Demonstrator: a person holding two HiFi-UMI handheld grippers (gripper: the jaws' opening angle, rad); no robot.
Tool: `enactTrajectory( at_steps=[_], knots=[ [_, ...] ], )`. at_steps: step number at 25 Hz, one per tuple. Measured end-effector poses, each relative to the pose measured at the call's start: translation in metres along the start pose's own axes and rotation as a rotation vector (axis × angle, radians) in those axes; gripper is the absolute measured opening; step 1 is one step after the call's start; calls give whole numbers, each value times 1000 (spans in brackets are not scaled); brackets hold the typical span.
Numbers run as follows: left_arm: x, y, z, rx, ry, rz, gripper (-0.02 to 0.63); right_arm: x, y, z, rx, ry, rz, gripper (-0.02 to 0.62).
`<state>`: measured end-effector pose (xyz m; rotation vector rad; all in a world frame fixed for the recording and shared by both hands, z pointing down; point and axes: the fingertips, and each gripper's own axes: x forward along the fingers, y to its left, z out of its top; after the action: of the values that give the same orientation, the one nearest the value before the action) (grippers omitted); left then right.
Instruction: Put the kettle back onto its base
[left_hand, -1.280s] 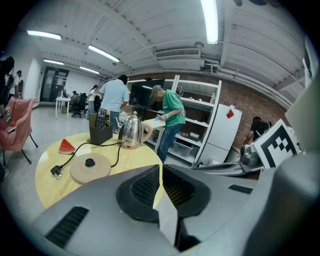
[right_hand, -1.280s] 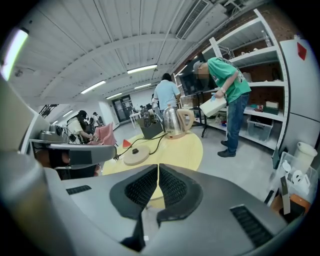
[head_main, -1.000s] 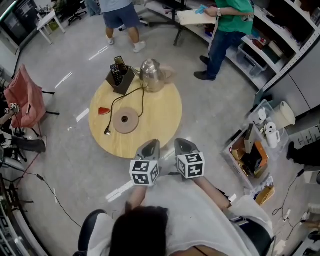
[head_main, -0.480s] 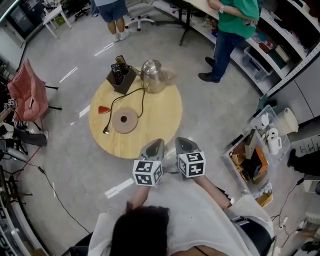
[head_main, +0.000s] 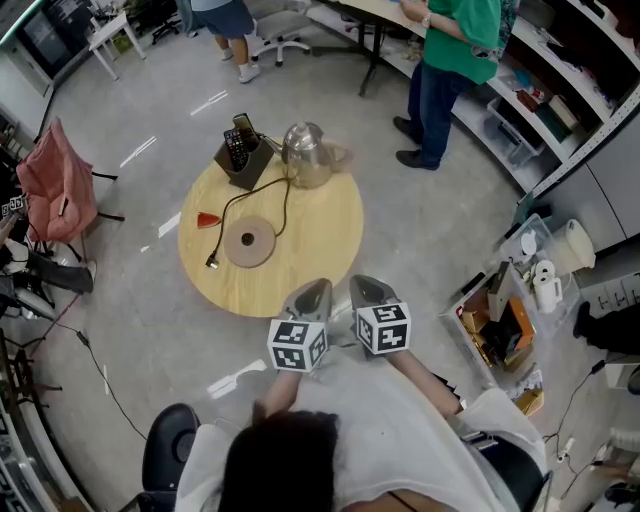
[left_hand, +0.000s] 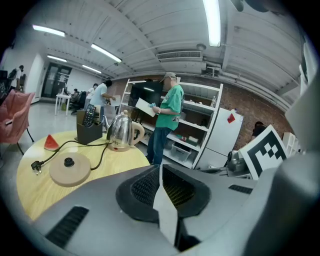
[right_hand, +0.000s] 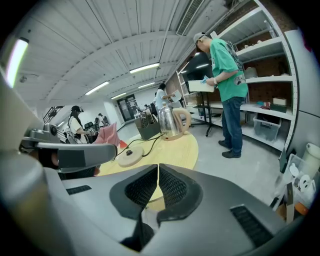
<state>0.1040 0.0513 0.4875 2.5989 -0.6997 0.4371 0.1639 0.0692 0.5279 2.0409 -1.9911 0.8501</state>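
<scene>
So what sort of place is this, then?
Probably a lab or workshop, not a home: open metal shelving with storage bins, strip lights overhead, and a crate of gear on the grey floor.

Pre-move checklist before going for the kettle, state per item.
1. Kettle upright on the table, off its base: ok.
2. Base top bare: ok.
3. Left tool and right tool empty: ok.
4. Jaws open for a grasp: not ok, both shut.
5. Tools close to the kettle: not ok, they hang at the table's near edge and the kettle stands at the far edge.
6. Cord off the base top: ok, it loops on the table beside the base.
</scene>
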Motion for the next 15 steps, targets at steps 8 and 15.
enactTrajectory(
  at_steps=[8, 15],
  knots=[
    [-8, 5, 2, -30, -21, 11, 38, -3, 7, 0, 2, -9, 11, 29],
    [-6, 6, 5, 16, -20, 14, 38, 0, 6, 7, 5, -35, 4, 29]
  ],
)
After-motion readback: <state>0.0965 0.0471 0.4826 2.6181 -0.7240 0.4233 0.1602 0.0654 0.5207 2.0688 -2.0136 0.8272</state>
